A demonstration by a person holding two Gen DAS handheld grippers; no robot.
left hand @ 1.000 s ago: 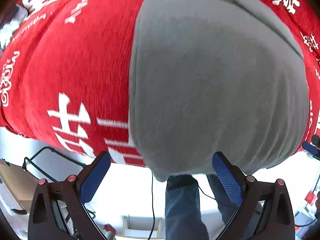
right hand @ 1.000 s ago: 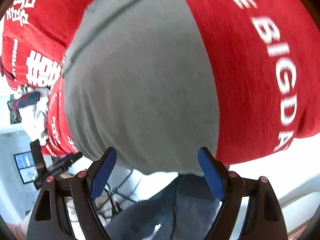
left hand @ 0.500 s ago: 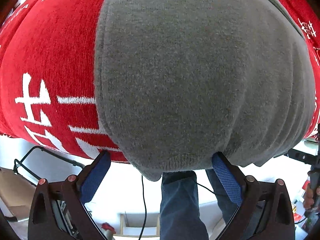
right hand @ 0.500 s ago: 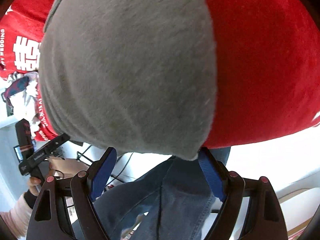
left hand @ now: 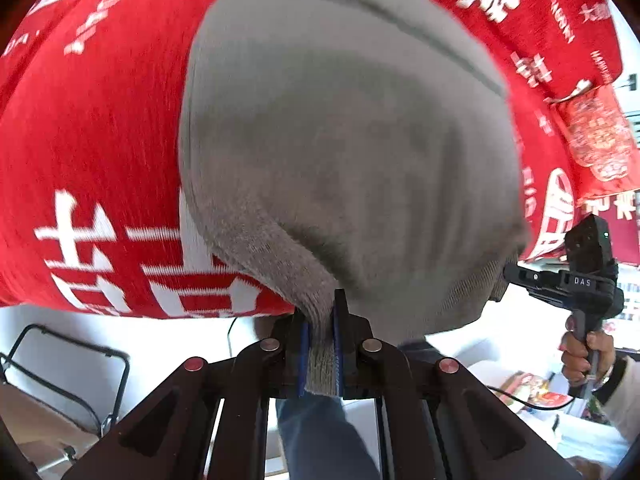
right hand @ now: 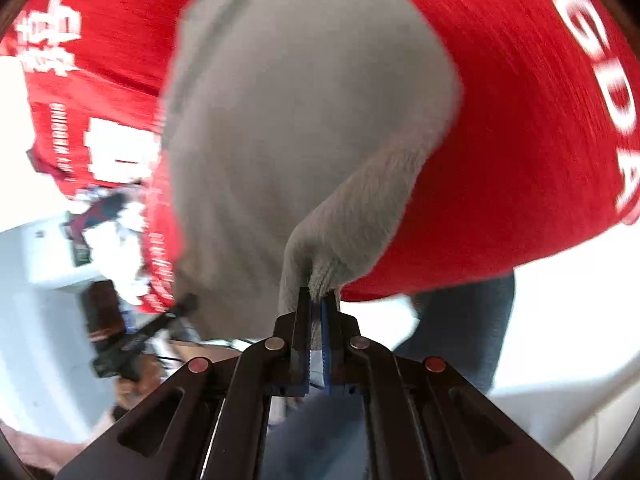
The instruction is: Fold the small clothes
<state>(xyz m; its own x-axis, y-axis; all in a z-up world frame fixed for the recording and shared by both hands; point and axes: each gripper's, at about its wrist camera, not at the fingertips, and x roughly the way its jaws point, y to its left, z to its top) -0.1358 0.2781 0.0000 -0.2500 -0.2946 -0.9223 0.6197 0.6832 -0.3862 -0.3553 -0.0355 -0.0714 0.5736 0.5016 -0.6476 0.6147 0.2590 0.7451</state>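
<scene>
A grey knitted garment (left hand: 344, 152) lies on a red cloth with white lettering (left hand: 88, 128) that covers the table. My left gripper (left hand: 320, 320) is shut on the garment's ribbed near edge, and grey fabric is bunched between its blue pads. In the right wrist view the same grey garment (right hand: 288, 112) lies on the red cloth (right hand: 520, 140), and my right gripper (right hand: 319, 300) is shut on its other near corner, which rises in a pinched ridge. The right gripper (left hand: 576, 276) also shows at the right edge of the left wrist view, held by a hand.
The red cloth's near edge hangs over the table. Below it are a person's blue jeans (left hand: 320, 432), a black wire frame (left hand: 64, 360) at the left and clutter (left hand: 532, 392) at the right. The left gripper (right hand: 132, 336) shows at lower left in the right wrist view.
Both grippers were open around the garment's near edge. Both have now shut on it and the pinched fabric is lifted from the cloth.
</scene>
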